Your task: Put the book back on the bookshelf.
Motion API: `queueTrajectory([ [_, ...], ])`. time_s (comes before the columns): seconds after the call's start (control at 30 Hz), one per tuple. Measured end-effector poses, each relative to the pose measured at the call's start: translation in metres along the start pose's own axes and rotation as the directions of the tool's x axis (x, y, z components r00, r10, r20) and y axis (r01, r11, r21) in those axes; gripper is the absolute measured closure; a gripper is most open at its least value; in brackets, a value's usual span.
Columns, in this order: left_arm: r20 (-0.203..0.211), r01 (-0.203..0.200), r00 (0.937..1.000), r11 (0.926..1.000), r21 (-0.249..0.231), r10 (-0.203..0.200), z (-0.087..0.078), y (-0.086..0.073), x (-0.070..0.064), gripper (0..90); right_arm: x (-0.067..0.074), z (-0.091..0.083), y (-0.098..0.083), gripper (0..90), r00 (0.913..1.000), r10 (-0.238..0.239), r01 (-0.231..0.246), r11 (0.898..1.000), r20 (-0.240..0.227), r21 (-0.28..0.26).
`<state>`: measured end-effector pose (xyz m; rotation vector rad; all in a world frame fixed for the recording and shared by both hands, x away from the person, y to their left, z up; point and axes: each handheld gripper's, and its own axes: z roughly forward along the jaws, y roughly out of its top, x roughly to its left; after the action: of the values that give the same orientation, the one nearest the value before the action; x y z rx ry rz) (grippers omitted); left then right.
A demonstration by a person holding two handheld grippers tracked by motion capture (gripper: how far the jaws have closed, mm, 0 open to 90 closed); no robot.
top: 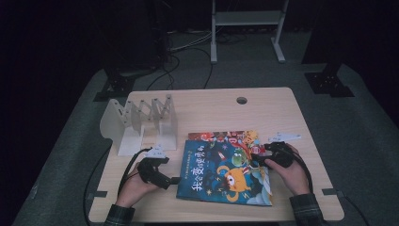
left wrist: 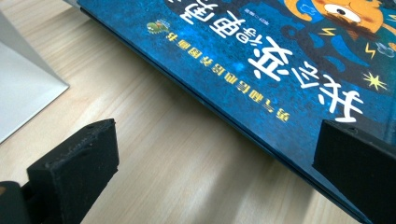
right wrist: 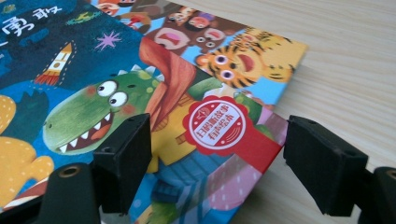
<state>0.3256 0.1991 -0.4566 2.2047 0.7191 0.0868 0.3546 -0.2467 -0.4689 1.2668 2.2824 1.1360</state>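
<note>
A blue picture book (top: 221, 174) with a green dinosaur and an orange monster on its cover lies flat on the wooden table (top: 263, 108). It rests on a second book (top: 221, 135) with cartoon animals, which sticks out at the far side. My left gripper (top: 174, 180) is at the blue book's left edge. In the left gripper view it (left wrist: 217, 140) is open, one jaw over the bare table and the other over the blue book (left wrist: 261, 60). My right gripper (top: 256, 157) is open astride the blue book's (right wrist: 93, 93) right corner (right wrist: 217, 130), beside the second book (right wrist: 243, 56).
A white accordion-style book rack (top: 141, 122) stands at the table's back left; its base (left wrist: 23, 84) is close to my left gripper. A cable hole (top: 242, 100) sits near the far edge. A metal frame (top: 247, 28) stands on the floor behind the table.
</note>
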Motion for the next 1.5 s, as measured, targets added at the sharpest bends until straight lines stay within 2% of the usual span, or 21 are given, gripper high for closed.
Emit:
queueTrajectory([
  [0.17,0.003,0.009,1.0000,1.0000,0.004,-0.009,-0.003,-0.006,0.000,0.0,0.012,0.003,0.003,22.5,0.9997,-0.024,0.024,1.000,-0.001,0.004],
  [0.4,0.008,0.006,1.0000,1.0000,0.006,-0.006,-0.004,-0.009,-0.001,0.0,0.026,0.009,0.006,23.6,0.9974,-0.064,0.064,0.998,-0.034,-0.001],
  [0.47,0.010,0.009,0.9999,1.0000,0.003,-0.009,-0.005,-0.010,-0.002,0.0,0.025,0.005,0.005,27.3,0.9960,-0.082,0.082,0.997,-0.035,-0.005],
  [0.7,0.002,0.015,0.9999,0.9999,-0.001,-0.015,-0.007,-0.011,0.000,0.0,0.014,-0.024,-0.006,26.6,0.9911,-0.132,0.132,0.991,-0.015,-0.020],
  [0.87,0.002,0.018,0.9998,0.9998,0.003,-0.018,-0.006,-0.012,0.001,0.0,0.007,-0.037,-0.023,25.8,0.9905,-0.137,0.137,0.991,-0.016,-0.014],
  [0.97,0.005,0.017,0.9998,0.9998,0.008,-0.017,-0.004,-0.012,0.000,0.0,0.005,-0.041,-0.035,24.7,0.9892,-0.142,0.142,0.990,-0.035,-0.011],
  [1.1,0.010,0.017,0.9998,0.9998,0.010,-0.017,-0.003,-0.012,0.000,0.0,0.006,-0.044,-0.041,24.0,0.9864,-0.153,0.153,0.988,-0.060,-0.010],
  [1.2,0.011,0.017,0.9998,0.9998,0.010,-0.017,-0.003,-0.012,0.000,0.0,0.011,-0.042,-0.042,22.8,0.9814,-0.178,0.179,0.984,-0.072,0.004],
  [1.5,0.008,0.031,0.9995,0.9995,0.003,-0.031,-0.006,-0.016,0.005,0.0,0.019,-0.037,-0.038,23.7,0.9776,-0.200,0.200,0.980,-0.068,0.000],
])
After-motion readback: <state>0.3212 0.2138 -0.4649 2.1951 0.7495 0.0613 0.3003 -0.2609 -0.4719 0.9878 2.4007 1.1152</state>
